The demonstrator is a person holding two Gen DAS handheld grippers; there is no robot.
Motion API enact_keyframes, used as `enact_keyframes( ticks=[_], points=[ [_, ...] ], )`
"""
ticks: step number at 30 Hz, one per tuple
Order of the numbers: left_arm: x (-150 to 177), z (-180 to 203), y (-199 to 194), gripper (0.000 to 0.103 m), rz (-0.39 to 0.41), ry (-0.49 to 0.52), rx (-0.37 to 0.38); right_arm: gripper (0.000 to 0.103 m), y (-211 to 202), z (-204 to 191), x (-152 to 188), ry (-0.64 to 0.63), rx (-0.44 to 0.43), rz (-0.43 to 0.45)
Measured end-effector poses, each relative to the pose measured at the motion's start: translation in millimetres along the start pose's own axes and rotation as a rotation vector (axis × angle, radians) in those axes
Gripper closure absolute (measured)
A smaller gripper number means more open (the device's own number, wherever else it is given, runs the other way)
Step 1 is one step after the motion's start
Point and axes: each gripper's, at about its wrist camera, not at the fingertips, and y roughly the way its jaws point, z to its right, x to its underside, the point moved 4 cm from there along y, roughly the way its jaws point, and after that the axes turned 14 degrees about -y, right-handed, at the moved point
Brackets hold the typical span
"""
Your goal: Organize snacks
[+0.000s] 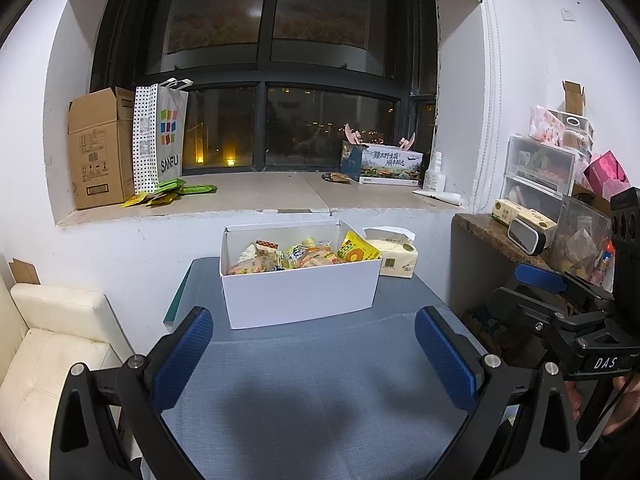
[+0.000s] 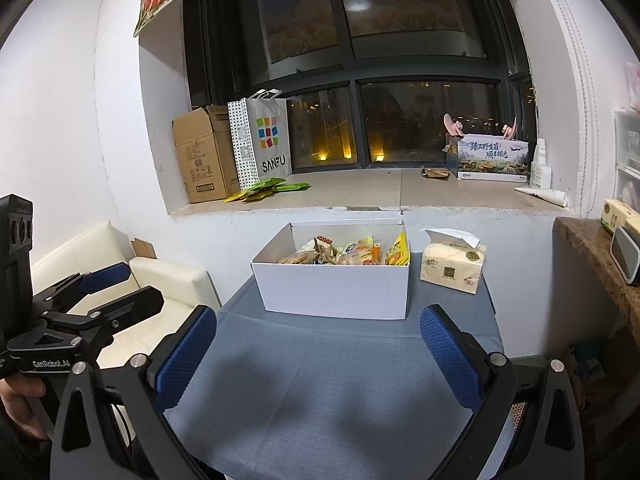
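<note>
While both my tools, left tool [image 1: 314, 354] and right tool [image 2: 318, 354], hang wide open and empty, the snack box [image 1: 300, 296] sits straight ahead at the desk's [image 1: 320, 380] far edge, long side facing me, about equally near to each.

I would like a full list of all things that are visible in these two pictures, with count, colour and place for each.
white box: one, white, open, on the table
snacks: several, mostly yellow and orange, inside the white box
table: one, blue-grey cloth top
tissue pack: one, pale yellow, on the table right of the white box
cardboard box: one, brown, windowsill, left end
paper bag: one, white, beside the cardboard box
green packets: several, green and yellow, windowsill
printed box: one, windowsill, right
sofa: one, cream, left of the table
left gripper: one, black with blue pads, open
right gripper: one, same colours, open
</note>
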Motion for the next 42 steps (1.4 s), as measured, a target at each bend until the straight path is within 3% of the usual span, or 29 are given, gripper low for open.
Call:
enact_keyframes(
  ticks=[42],
  points=[
    [6.1, -2.7, 2.4, 0.0, -0.012, 0.002, -0.011, 0.0, 7.7, -5.3, 7.0, -0.005, 0.014, -0.027]
  ],
)
